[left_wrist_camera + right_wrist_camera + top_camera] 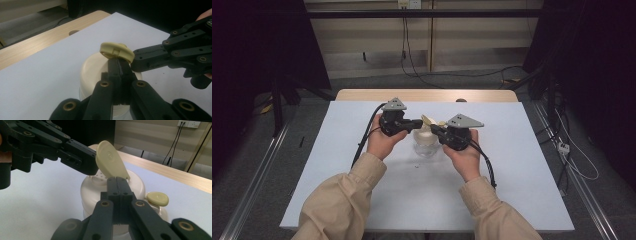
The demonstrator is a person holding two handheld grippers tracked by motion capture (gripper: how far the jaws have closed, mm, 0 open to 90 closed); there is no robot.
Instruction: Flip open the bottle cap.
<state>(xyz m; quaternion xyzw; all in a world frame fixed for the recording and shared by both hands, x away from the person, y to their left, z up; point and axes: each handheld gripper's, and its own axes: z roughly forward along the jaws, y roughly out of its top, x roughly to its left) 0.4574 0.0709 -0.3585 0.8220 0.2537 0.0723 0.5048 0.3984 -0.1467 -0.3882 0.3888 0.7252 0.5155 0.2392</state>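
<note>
Small clear jar (pixel 426 147) with a cream domed lid (pixel 91 188), standing near the middle of the white counter (pixel 512 165), between the two hands; contents too faint to tell. On the lid, two hinged flip caps: a larger cream flap (pixel 111 161) raised and tilted over a patch of sprinkle holes (pixel 101 174), and a smaller round cap (pixel 157 198) swung out to the side. Left tongs (pixel 419 123) reaching in from the left, jaws pressed together; in the left gripper view, tips right at the underside of a raised round cap (pixel 116 51), though whether clamped on its edge or merely touching, cannot tell. Right tongs (pixel 435 129) reaching in from the right, jaws likewise together, tips at the base of the raised flap; grip on it not clear either. Both hands (pixel 384 141) level just above the counter, knuckles turned toward each other, tan sleeves (pixel 343 202) coming in from the bottom edge, grey plates on top, cables trailing back along the forearms.
</note>
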